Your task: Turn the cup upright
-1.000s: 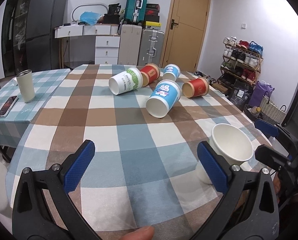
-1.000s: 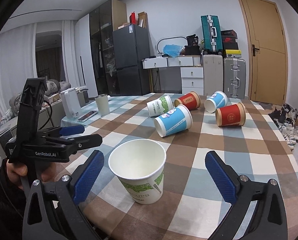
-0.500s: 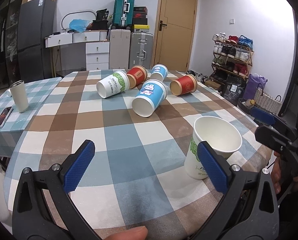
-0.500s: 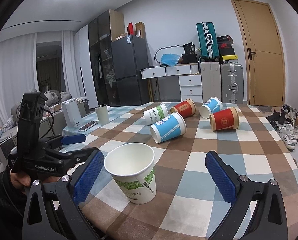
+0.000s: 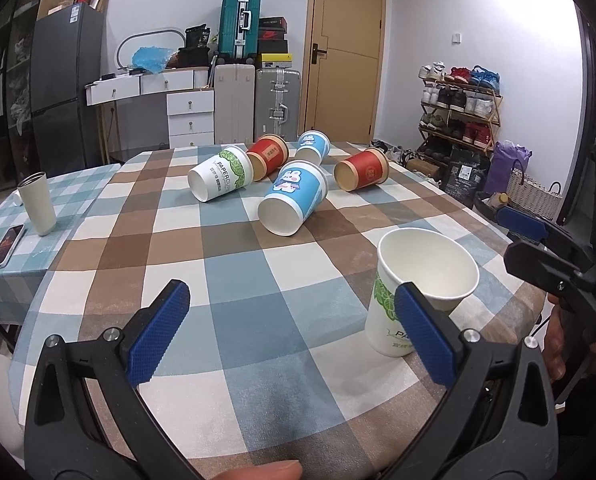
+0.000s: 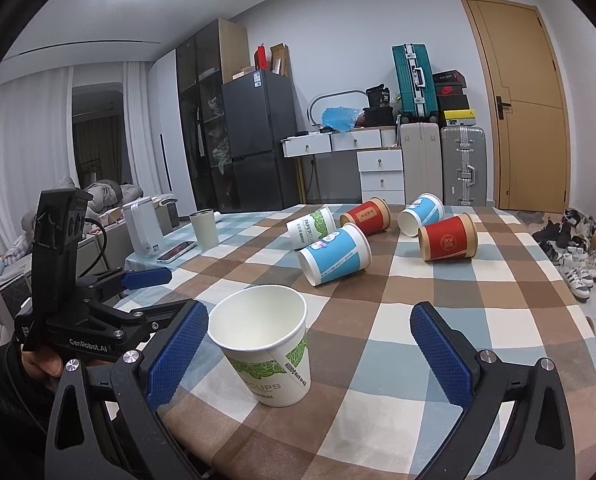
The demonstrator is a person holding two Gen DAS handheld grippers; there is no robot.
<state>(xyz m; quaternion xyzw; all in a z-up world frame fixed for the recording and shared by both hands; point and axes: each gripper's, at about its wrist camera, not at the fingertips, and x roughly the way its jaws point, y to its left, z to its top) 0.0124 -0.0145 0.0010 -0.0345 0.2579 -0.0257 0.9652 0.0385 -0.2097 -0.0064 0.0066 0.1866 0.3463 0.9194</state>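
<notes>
Both tongs released, gripping nothing. Left gripper point(image 5: 289, 336) spread wide above the checked tablecloth point(image 5: 237, 272), with the upright white leaf-print paper cup point(image 5: 418, 288) at about 2 o'clock from its midpoint, just behind the right blue pad point(image 5: 422, 332) and partly hidden by it; contact impossible to tell. Right gripper point(image 6: 310, 356) likewise wide apart, same cup point(image 6: 265, 344) standing mouth-up between the pads, just beside the left pad point(image 6: 177, 352) at roughly 9 o'clock and well apart from the right one. Farther across the cloth at 12 o'clock, five paper cups on their sides: blue cartoon cup point(image 5: 291, 202), white PAPERCUPS cup point(image 5: 219, 174), red cup point(image 5: 362, 168), second red cup point(image 5: 267, 156), small blue cup point(image 5: 312, 148). Off at 10 o'clock, steel tumbler point(image 5: 37, 204) and phone point(image 5: 7, 246) on the neighbouring table
</notes>
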